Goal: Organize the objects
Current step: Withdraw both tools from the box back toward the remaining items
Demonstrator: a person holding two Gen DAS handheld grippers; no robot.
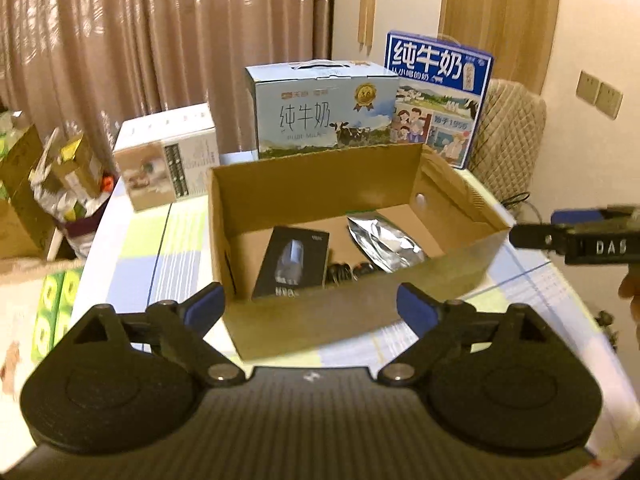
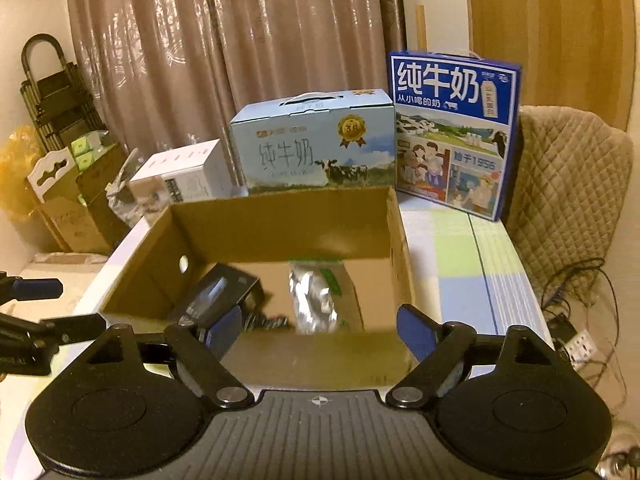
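Open cardboard box (image 1: 320,196) sits mid-tabletop (image 1: 160,236), which carries a cloth of pale green, blue and white checks. Inside the box: black product box (image 1: 294,264) on its left side, silver foil pouch (image 1: 384,244) to the right of it, and some small dark items (image 1: 348,270) between them at the near wall, too blurred to identify.

Left tool (image 1: 310,306): jaws spread wide, nothing between the blue pads, hanging just short of the box's near wall. Right tool (image 2: 310,328): also spread, empty, at the near wall from the other side. Each tool shows at the edge of the other's view.

Behind the box, along the far tabletop edge: light-blue milk carton (image 1: 324,112) with a carry handle, and a taller dark-blue milk carton (image 1: 438,96) standing upright to its right. A white and brown carton (image 1: 168,164) stands at the left far corner.

Room: brown-pink curtains (image 1: 160,32) across the back, a wooden door (image 2: 548,32) at right, two wall switches (image 1: 598,94). Quilted beige chair back (image 2: 572,196) sits right of the tabletop; cables and a power strip (image 2: 576,344) lie on the floor beside it. Left of the tabletop: open cardboard boxes with clutter (image 2: 68,200), a folded black trolley (image 2: 52,92) against the wall. Green packs (image 1: 52,312) lie at the near left.
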